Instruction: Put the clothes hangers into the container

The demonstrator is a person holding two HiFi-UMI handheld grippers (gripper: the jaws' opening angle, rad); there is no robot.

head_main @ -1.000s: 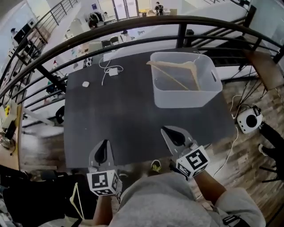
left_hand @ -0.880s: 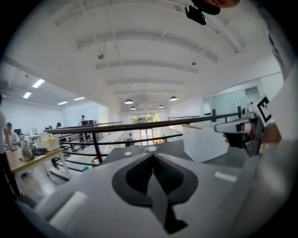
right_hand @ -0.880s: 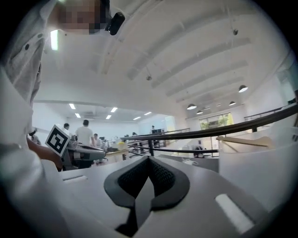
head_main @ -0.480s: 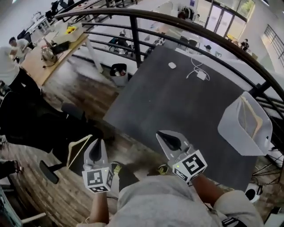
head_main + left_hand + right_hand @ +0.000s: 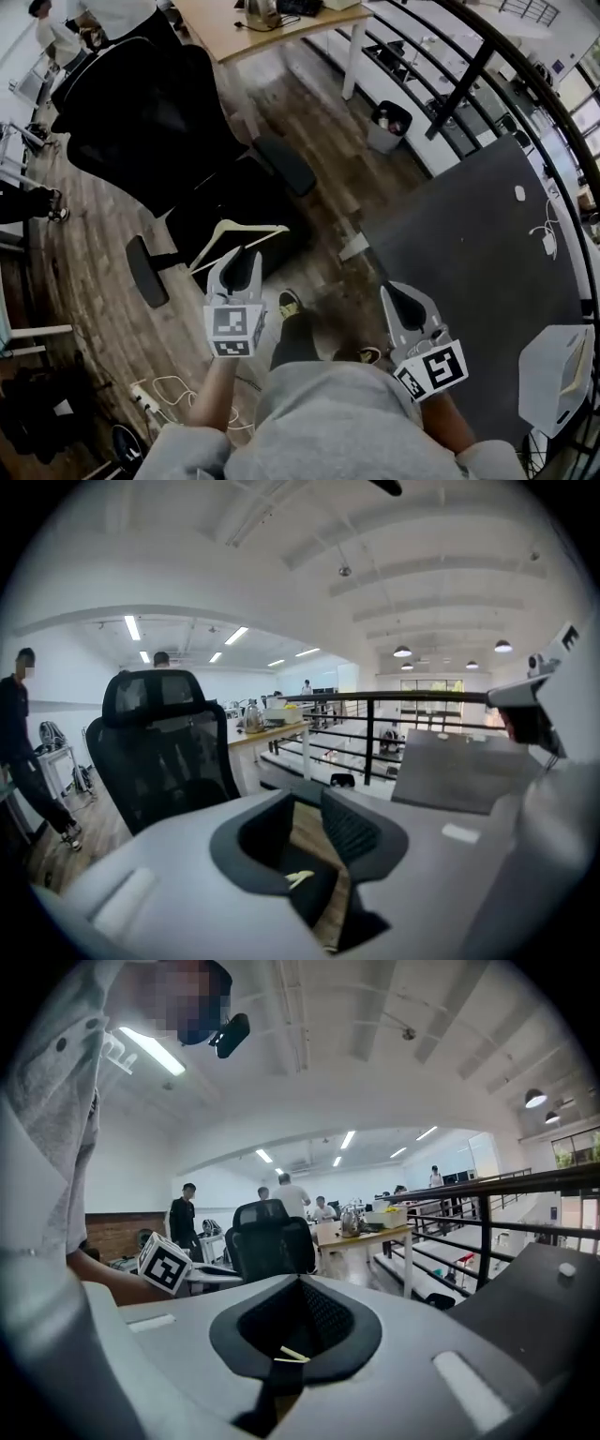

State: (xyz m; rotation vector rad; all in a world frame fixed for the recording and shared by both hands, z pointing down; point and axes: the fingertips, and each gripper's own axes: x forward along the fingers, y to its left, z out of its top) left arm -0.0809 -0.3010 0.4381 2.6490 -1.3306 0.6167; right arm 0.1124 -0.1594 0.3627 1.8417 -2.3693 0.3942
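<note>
A pale wooden hanger (image 5: 246,228) lies on the seat of a black office chair (image 5: 141,103). My left gripper (image 5: 241,261) points at it from just short of it. Its jaws have just been opening and stand a little apart, with nothing between them. In the left gripper view (image 5: 309,844) only floor and a pale sliver show through the gap. My right gripper (image 5: 401,302) hovers shut and empty over the floor, beside the dark table (image 5: 487,253). The translucent container (image 5: 548,384) stands at the far right on that table with a hanger (image 5: 580,349) in it.
A wooden desk (image 5: 272,23) stands beyond the chair, and people stand at the top left. A black railing (image 5: 469,75) runs behind the table. A cable and power strip (image 5: 150,398) lie on the wooden floor at the lower left. My shoes (image 5: 291,302) are below.
The view has swung left, from the table and container to the office chair. Both grippers came round with it. The left jaws have parted near the hanger on the seat.
</note>
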